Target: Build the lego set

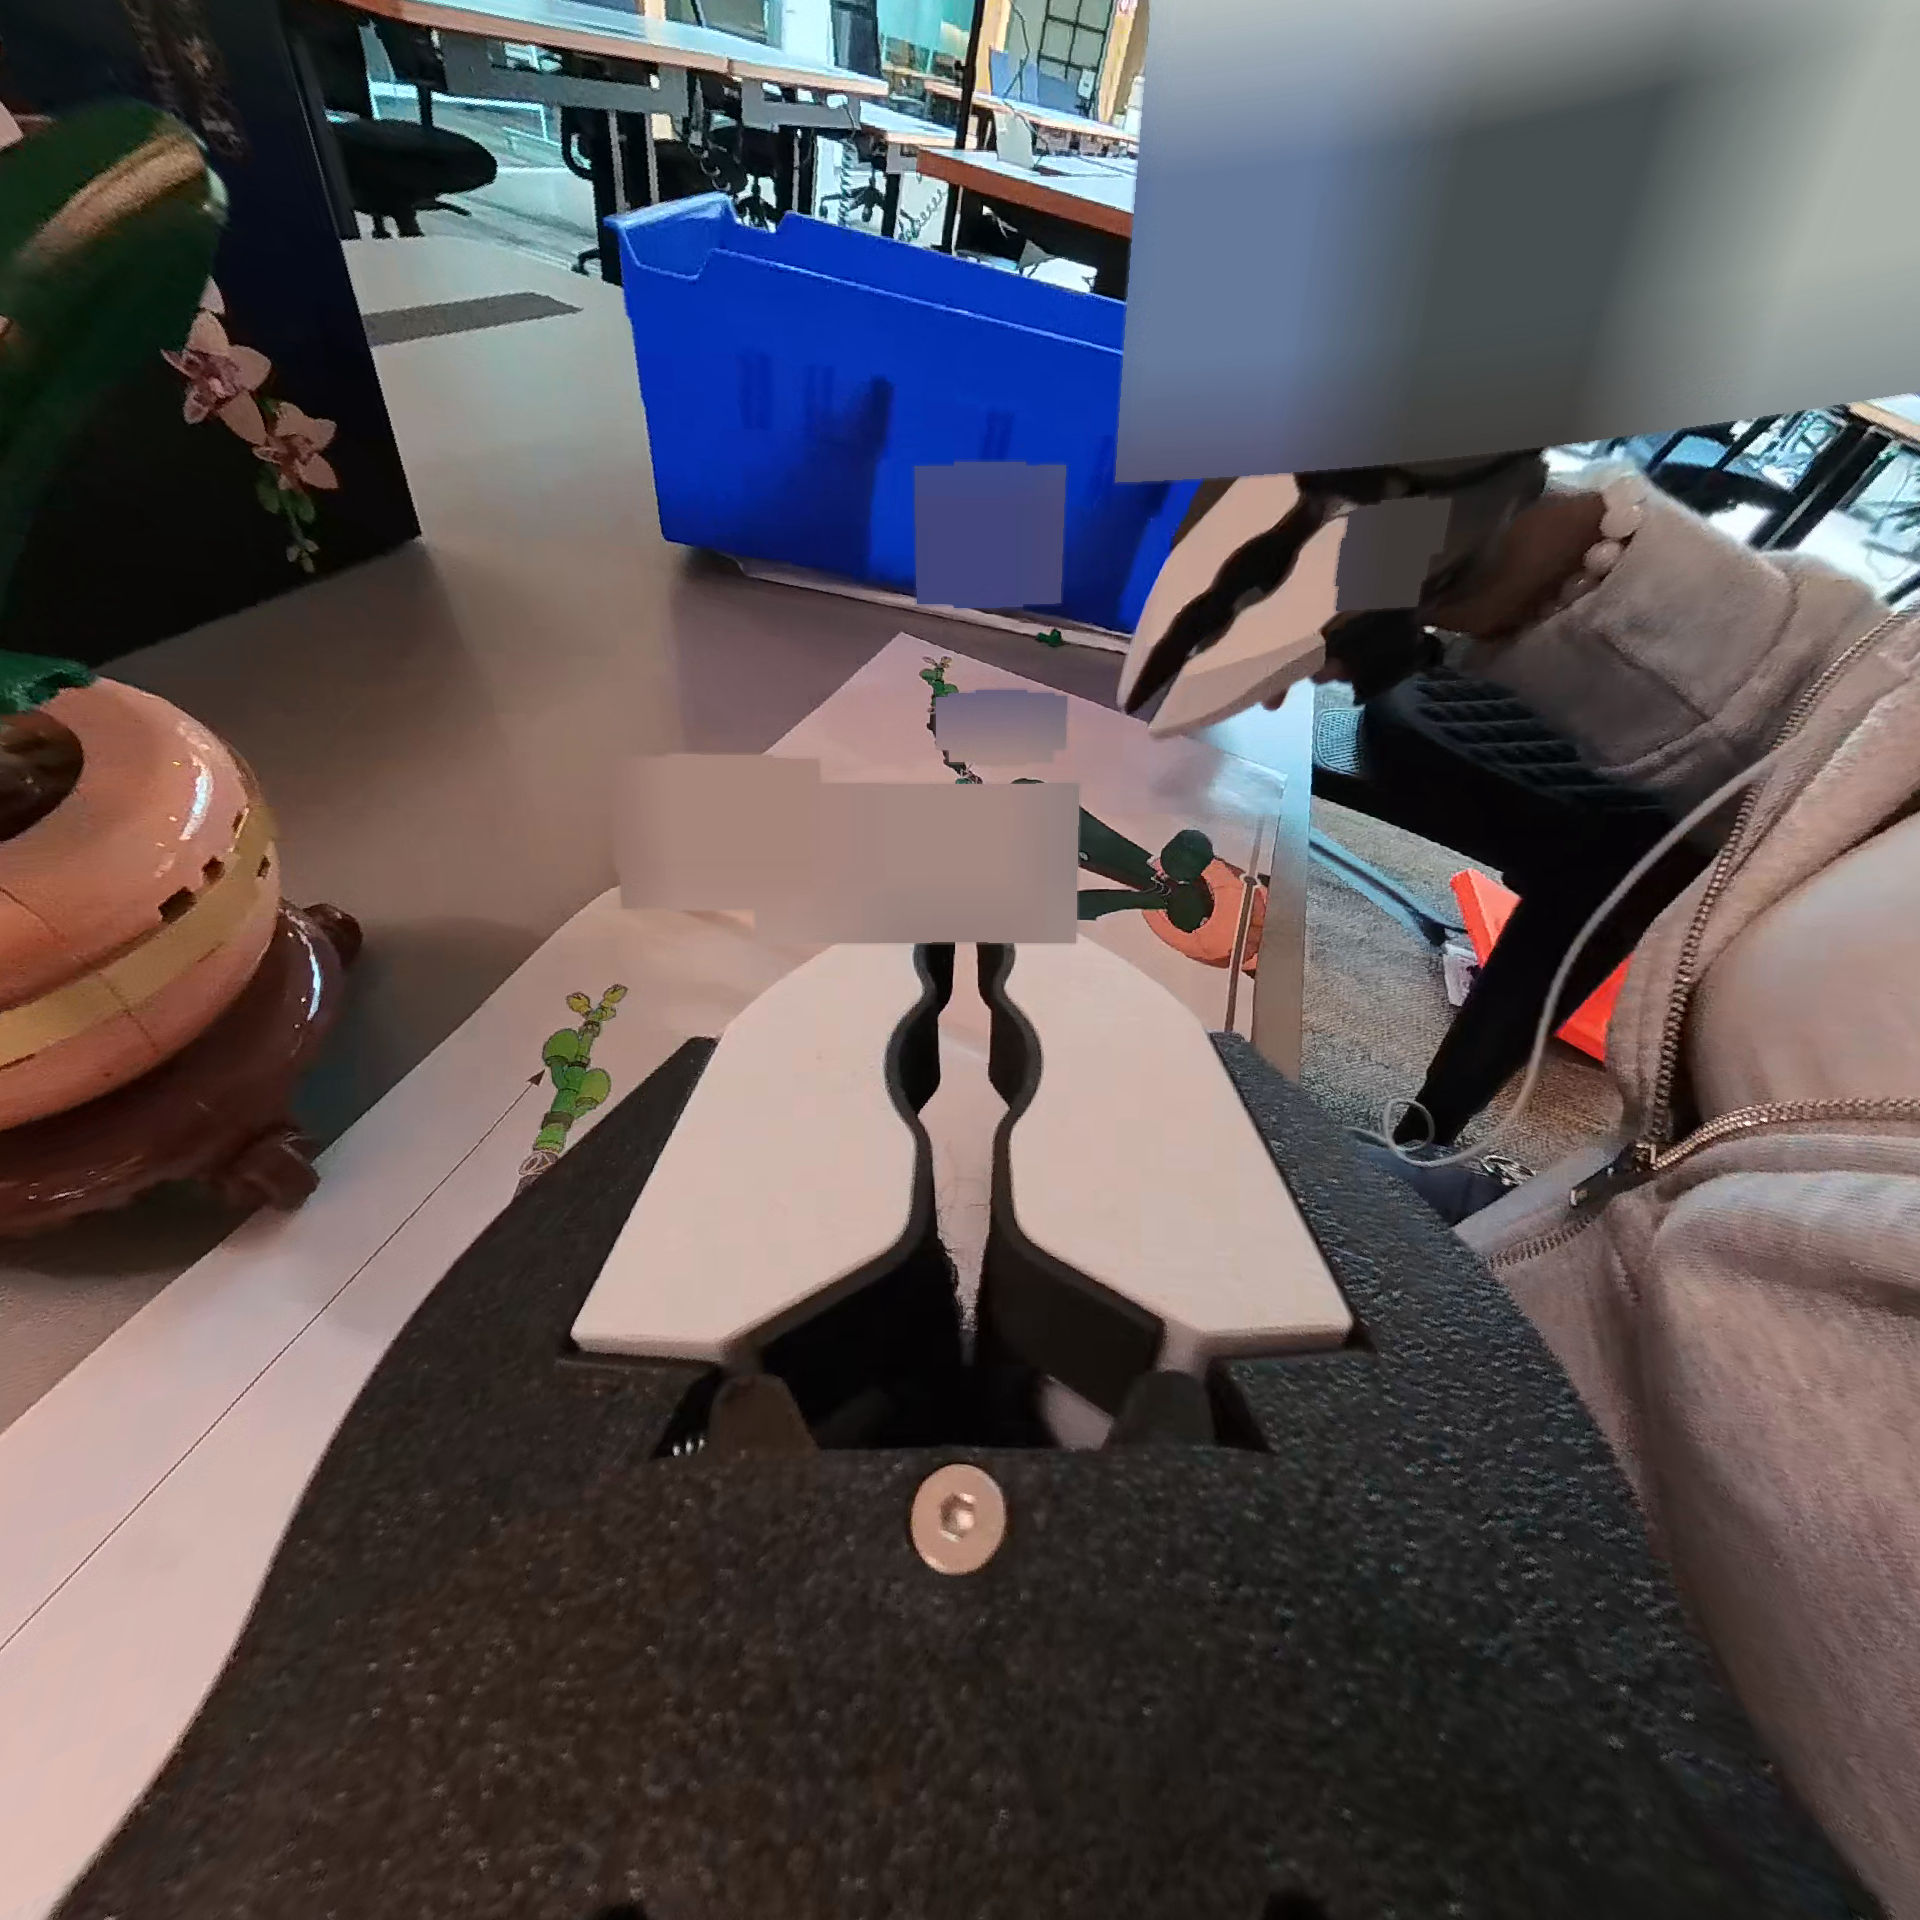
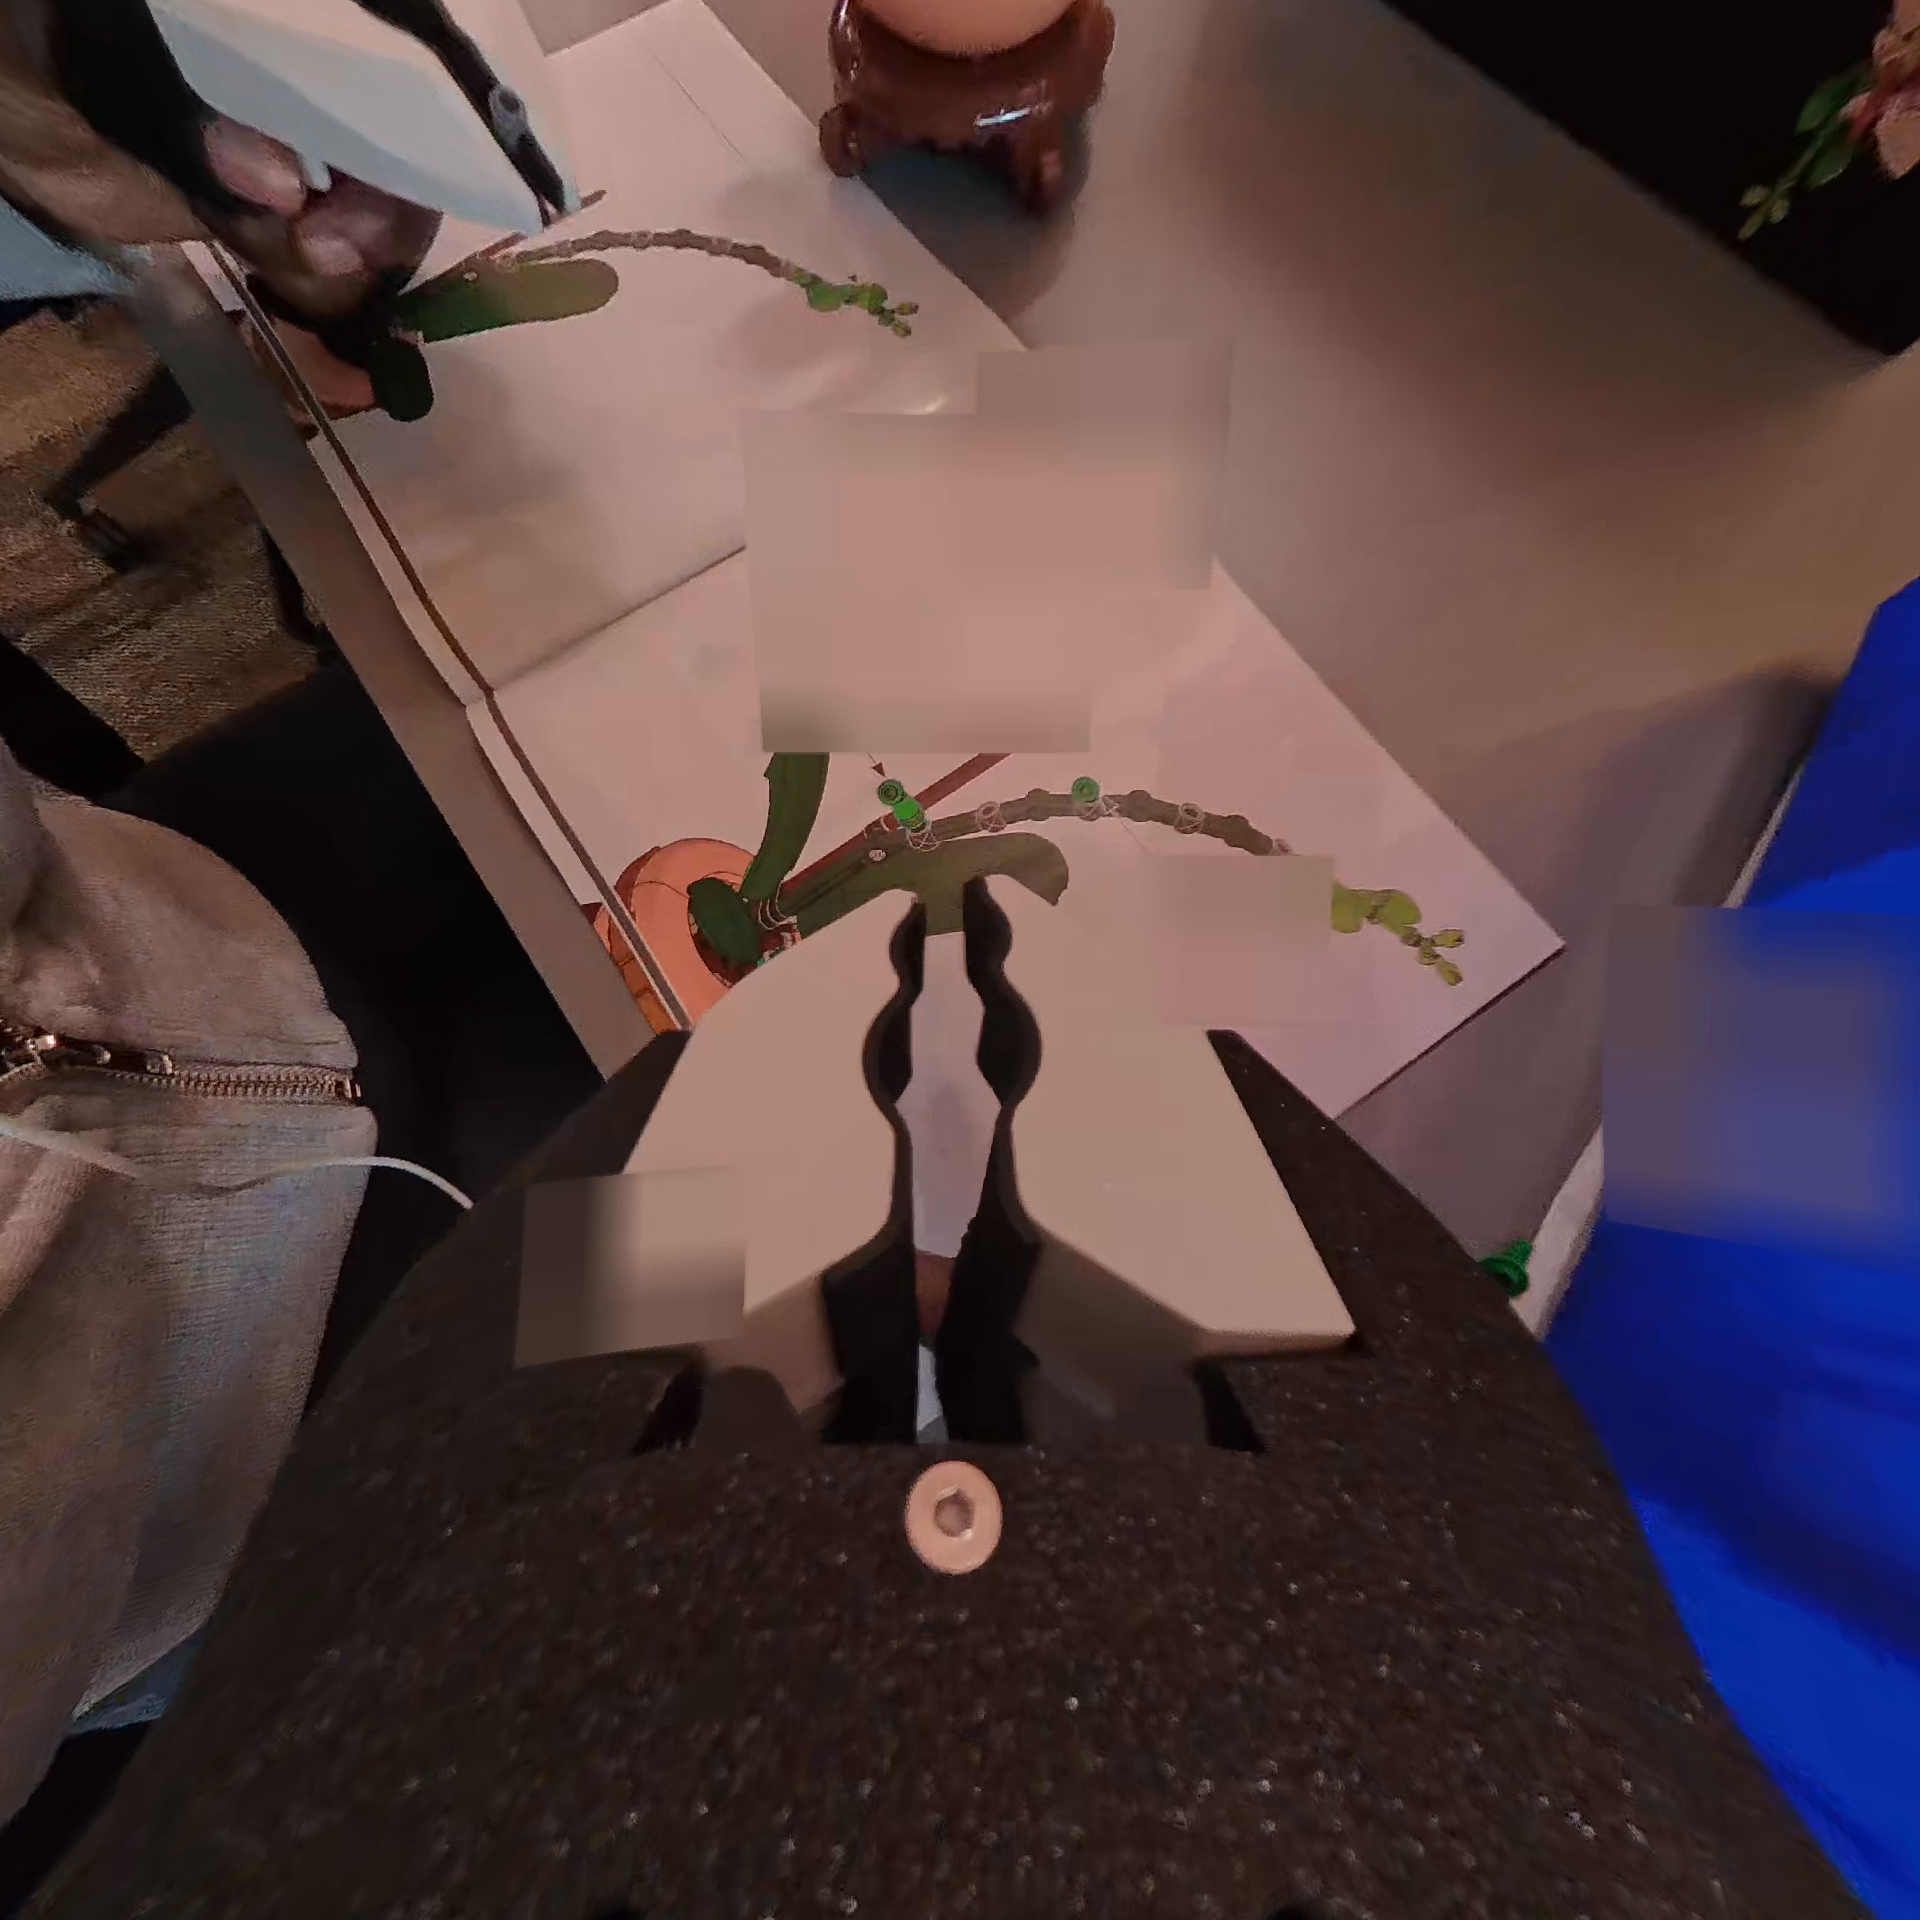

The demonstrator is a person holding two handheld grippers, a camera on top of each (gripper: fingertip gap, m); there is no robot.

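Pink pot cut off at left edge.

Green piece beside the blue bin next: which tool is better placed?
Right, likely. The green piece lies close beside the right tool; the left tool sits over by the pot.

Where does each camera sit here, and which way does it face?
Left wrist view: on the left gripper, low over the booklet, facing the blue bin; grey sleeve shows at right.
Right wrist view: on the right gripper, looking down at the booklet, pot stand beyond.
Shared: booklet, bin, pot, each other's gripper.
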